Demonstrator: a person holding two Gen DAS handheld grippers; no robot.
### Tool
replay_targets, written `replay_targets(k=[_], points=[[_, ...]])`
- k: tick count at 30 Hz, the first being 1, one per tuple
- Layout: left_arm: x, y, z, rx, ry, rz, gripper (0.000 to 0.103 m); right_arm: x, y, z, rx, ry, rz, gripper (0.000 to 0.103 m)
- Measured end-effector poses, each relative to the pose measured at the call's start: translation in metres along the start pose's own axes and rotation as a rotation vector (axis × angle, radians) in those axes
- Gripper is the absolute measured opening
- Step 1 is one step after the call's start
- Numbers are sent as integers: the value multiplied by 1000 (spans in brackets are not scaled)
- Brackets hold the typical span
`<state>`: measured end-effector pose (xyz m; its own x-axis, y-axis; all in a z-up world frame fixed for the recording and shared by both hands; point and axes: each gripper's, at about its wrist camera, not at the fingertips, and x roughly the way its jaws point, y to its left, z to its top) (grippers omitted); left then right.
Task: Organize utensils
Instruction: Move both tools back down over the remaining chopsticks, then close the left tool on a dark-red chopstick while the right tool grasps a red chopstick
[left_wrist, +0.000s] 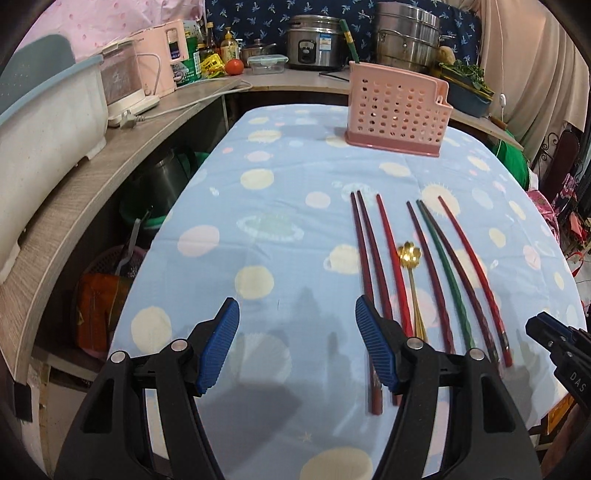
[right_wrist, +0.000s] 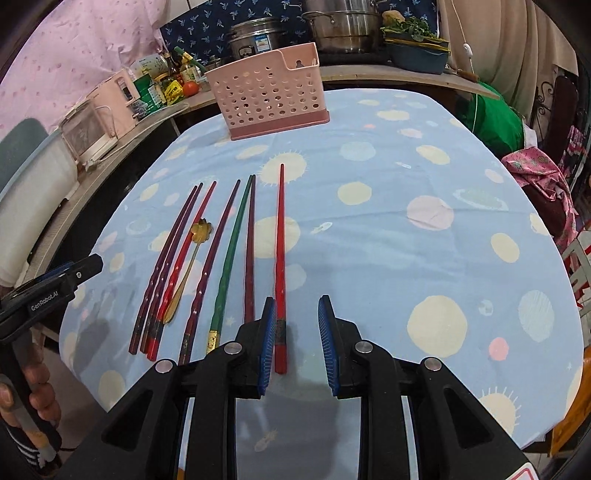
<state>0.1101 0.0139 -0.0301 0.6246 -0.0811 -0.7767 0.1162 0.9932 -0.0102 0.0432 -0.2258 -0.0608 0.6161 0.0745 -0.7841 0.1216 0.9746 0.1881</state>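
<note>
Several chopsticks lie side by side on the blue spotted tablecloth (left_wrist: 280, 192), dark purple, red and one green (left_wrist: 448, 273), with a gold flower-bowl spoon (left_wrist: 408, 258) among them. A pink perforated utensil holder (left_wrist: 397, 110) stands upright at the far end; it also shows in the right wrist view (right_wrist: 271, 94). My left gripper (left_wrist: 297, 343) is open and empty, low over the cloth just left of the chopsticks. My right gripper (right_wrist: 297, 341) is open, with the near end of the rightmost red chopstick (right_wrist: 280, 258) lying between its fingers, close to the left pad (right_wrist: 267, 343).
A wooden counter (left_wrist: 74, 206) curves along the left and back with a white tub (left_wrist: 44, 122), pink appliances, bottles, a tomato, a rice cooker (left_wrist: 314, 42) and steel pots. Green and pink bundles (right_wrist: 495, 118) sit beyond the table's right edge. The left gripper's side (right_wrist: 48, 291) shows at left.
</note>
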Motion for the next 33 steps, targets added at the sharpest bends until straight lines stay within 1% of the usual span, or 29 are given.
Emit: replay_targets(k=[10, 21, 27, 33], points=[[1, -2, -24, 8, 31, -7, 62, 10, 5, -11, 1, 27, 11, 23], [3, -9, -38, 23, 58, -36, 64, 21, 6, -16, 4, 51, 10, 23], [2, -15, -43, 37, 61, -51, 69, 22, 8, -18, -10, 42, -4, 22], [4, -20, -46, 49, 69, -59, 69, 21, 7, -19, -12, 34, -14, 17]])
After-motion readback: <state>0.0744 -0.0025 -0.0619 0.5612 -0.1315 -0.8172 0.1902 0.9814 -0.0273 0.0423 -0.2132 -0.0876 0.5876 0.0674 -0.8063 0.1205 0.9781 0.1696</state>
